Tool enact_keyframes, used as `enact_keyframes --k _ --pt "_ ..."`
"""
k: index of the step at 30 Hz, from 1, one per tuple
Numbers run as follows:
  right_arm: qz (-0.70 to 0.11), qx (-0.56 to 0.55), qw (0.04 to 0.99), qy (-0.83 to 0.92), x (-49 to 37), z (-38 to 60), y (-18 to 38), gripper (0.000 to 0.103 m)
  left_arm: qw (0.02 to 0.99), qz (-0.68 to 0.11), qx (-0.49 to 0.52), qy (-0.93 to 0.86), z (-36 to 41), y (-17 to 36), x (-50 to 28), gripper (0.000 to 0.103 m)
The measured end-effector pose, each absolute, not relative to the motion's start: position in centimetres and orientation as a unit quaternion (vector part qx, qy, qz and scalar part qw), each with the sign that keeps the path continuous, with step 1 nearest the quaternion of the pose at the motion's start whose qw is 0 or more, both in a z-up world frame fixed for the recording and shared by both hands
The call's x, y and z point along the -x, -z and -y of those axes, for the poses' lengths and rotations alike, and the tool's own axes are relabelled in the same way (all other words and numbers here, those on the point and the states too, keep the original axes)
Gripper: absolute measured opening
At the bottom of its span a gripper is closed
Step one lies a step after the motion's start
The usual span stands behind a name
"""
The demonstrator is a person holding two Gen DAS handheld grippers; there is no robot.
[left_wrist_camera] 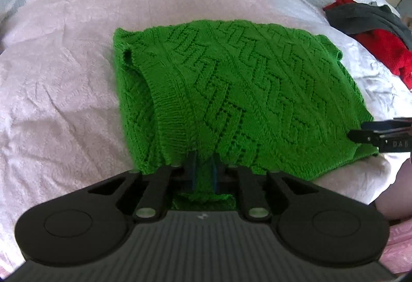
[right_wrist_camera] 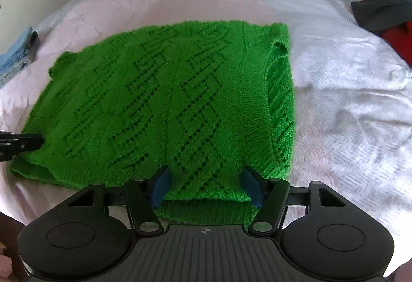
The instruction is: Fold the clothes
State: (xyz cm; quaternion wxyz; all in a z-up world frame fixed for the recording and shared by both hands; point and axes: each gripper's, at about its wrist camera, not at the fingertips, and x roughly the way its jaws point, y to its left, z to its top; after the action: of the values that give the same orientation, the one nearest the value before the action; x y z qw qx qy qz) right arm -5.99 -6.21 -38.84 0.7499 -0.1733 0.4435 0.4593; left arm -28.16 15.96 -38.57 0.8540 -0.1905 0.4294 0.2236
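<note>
The sweater (left_wrist_camera: 231,91) was bright green with an openwork zigzag knit. The bedspread (left_wrist_camera: 64,81) was pale pink; the clothes pile (left_wrist_camera: 370,32) red and grey.

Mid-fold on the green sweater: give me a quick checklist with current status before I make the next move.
1. Left gripper clamped on green sweater hem: ok, jaws pinch knit.
2. Right gripper holding the hem: not ok, jaws wide, knit loose between them.
3. Sweater flat on bedspread: ok.
4. Red and grey clothes apart from sweater: ok.
5. Folded blue stack apart: ok.
6. Layers underneath aligned: cannot tell.
</note>
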Motion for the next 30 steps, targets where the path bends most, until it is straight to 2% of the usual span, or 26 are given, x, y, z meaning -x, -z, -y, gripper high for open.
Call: enact_keyframes --k 5,7,10,19,24,26,27,28,29,30 --pt "-0.411 0.117 0.781 -0.455 6.5 6.9 35.4 0.062 0.879 -0.385 0.187 -0.209 -15.3 37.1 29.1 0.012" --pt "-0.411 0.121 0.785 -0.447 6.8 7.1 36.4 0.062 0.877 -0.387 0.192 -0.208 -15.1 38.8 29.9 0.011" --pt "-0.38 0.123 0.798 -0.452 7.9 8.1 38.6 0.062 0.891 -0.345 0.204 -0.213 -14.6 41.1 31.8 0.011" --pt "-0.28 0.091 0.835 -0.466 10.4 10.7 42.3 0.062 0.932 -0.255 0.166 -0.199 -13.0 42.9 33.7 0.011" --pt "-0.302 0.092 0.839 -0.443 10.7 10.0 41.7 0.064 0.909 -0.284 0.172 -0.254 -11.7 41.3 32.4 0.012" --pt "-0.337 0.096 0.835 -0.425 10.5 9.3 40.4 0.071 0.899 -0.299 0.165 -0.273 -10.8 40.3 31.9 0.017" --pt "-0.353 0.097 0.834 -0.414 10.4 9.2 39.8 0.079 0.895 -0.307 0.159 -0.281 -10.4 39.8 31.6 0.018" --pt "-0.365 0.094 0.835 -0.4 10.5 9.4 39.2 0.088 0.891 -0.314 0.152 -0.289 -9.9 39.2 31.3 0.026" --pt "-0.376 0.091 0.836 -0.39 10.6 9.7 38.7 0.089 0.886 -0.324 0.148 -0.296 -9.3 38.6 31.2 0.037" --pt "-0.383 0.085 0.835 -0.385 11.0 10.4 38.4 0.089 0.883 -0.329 0.148 -0.299 -8.6 38.1 31.5 0.039"
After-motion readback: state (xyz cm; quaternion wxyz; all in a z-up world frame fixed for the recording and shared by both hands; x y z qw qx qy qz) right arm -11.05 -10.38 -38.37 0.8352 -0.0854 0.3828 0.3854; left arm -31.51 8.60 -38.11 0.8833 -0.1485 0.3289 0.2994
